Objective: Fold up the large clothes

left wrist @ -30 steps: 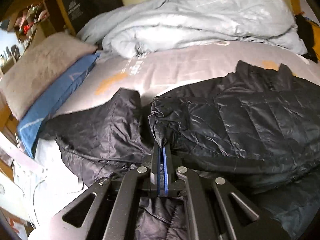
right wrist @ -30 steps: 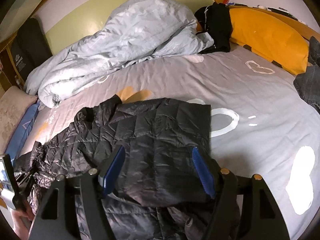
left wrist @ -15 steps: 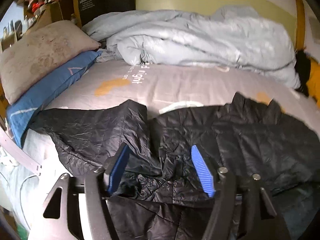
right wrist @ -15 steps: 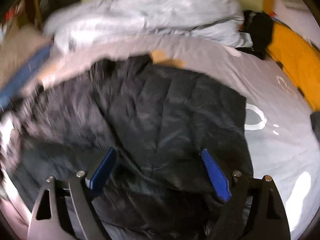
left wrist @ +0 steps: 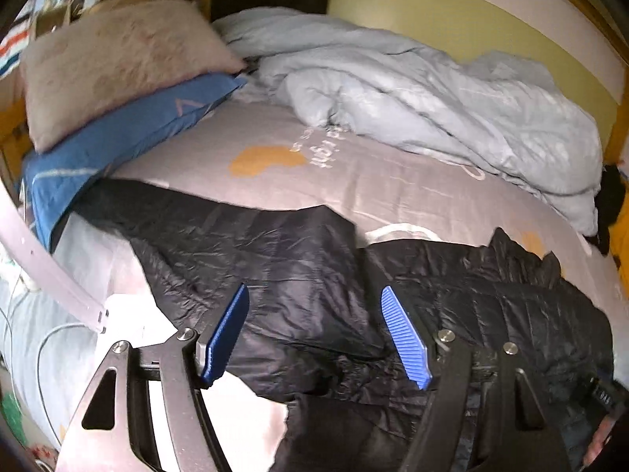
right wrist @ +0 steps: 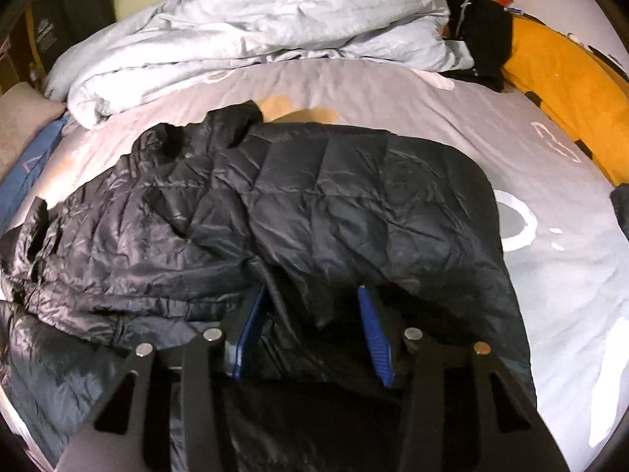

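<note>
Black quilted jacket lies spread across the middle of the grey bed sheet. Right gripper sits low over the jacket's near hem, blue pads apart, fabric bunched between them. Pale blue duvet heaped along bed's far edge; orange cushion at right edge.

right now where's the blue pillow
In the left wrist view the blue pillow lies at the bed's left edge, under the beige pillow and just beyond the black puffer jacket.
</note>
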`<control>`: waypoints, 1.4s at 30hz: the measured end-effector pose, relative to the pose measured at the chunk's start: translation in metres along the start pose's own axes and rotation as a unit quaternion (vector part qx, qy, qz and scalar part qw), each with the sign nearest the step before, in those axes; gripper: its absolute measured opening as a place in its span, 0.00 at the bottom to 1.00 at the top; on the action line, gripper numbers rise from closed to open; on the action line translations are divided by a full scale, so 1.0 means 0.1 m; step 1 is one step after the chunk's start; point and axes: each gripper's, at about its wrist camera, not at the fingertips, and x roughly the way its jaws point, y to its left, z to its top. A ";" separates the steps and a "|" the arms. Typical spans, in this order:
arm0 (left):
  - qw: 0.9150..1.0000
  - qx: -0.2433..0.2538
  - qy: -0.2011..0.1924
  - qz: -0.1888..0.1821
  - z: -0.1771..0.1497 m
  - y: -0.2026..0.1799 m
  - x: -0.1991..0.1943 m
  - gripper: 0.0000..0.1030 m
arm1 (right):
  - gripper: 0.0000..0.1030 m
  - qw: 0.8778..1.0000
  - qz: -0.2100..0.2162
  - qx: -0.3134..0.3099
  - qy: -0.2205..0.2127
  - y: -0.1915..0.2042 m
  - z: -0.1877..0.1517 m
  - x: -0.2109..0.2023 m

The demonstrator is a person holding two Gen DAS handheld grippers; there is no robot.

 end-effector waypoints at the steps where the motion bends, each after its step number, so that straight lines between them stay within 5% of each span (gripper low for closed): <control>1: 1.000 -0.008 0.008 0.002 0.01 0.05 0.03 0.67 | 0.46 1.000 0.008 -0.009 0.005 0.03 0.00 0.00; 5: 0.998 -0.049 0.036 -0.021 0.03 0.24 0.14 0.67 | 0.62 0.999 0.039 -0.035 0.001 0.16 -0.04 -0.14; 10: 0.995 -0.072 0.058 -0.048 0.01 0.35 0.20 0.67 | 0.65 0.997 0.065 -0.040 -0.026 0.24 -0.04 -0.36; 21: 0.991 -0.070 0.077 -0.082 -0.02 0.60 0.31 0.67 | 0.65 0.998 0.045 -0.014 -0.045 0.00 -0.01 -0.47; 31: 0.987 -0.052 0.123 -0.088 -0.15 0.61 0.58 0.60 | 0.65 0.998 0.048 -0.002 -0.048 -0.10 0.03 -0.50; 42: 0.991 -0.032 0.126 -0.036 -0.17 0.62 0.73 0.60 | 0.65 0.998 0.045 -0.006 -0.048 -0.10 0.01 -0.51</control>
